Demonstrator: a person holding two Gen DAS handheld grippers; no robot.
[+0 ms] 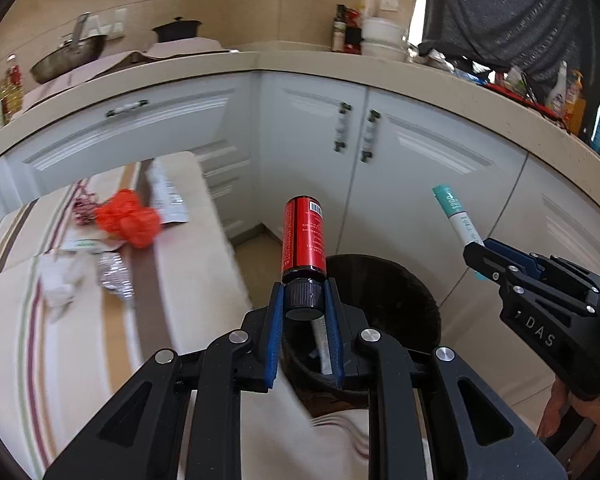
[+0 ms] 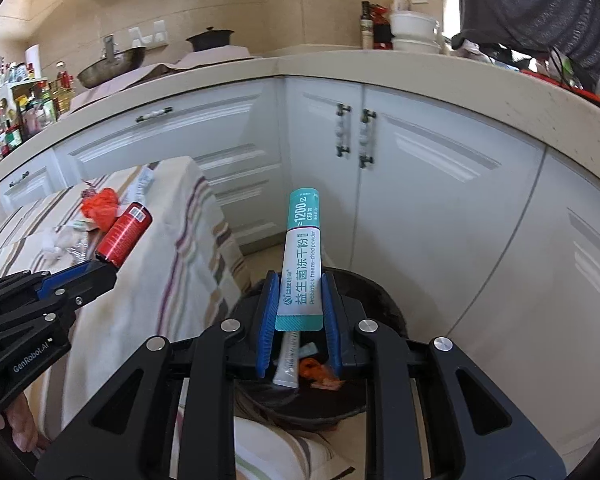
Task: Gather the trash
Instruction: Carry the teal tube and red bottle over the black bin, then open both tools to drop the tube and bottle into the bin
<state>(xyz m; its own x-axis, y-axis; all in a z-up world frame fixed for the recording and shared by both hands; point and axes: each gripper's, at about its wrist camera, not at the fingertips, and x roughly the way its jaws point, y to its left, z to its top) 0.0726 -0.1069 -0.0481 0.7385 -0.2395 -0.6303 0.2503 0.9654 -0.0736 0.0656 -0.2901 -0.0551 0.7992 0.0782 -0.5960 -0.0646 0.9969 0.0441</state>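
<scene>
Probiotic sachet (image 2: 301, 256) between blue pads (image 2: 269, 320)

Glossy red bottle (image 1: 304, 236) with ribbed matt black cap showing at centre; smooth glossy sachet (image 2: 302, 256) gleaming; striped woven tablecloth (image 2: 156, 280) draping at nine o'clock; crinkled foil (image 1: 114, 274) glinting; speckled stone-look countertop (image 1: 340, 68) at twelve o'clock

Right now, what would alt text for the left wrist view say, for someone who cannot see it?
The left tool grips a small red bottle by its black cap, above a dark round bin. At right, the right tool holds a teal-and-white sachet. Left, a striped cloth carries orange netting, foil and tissue.
</scene>
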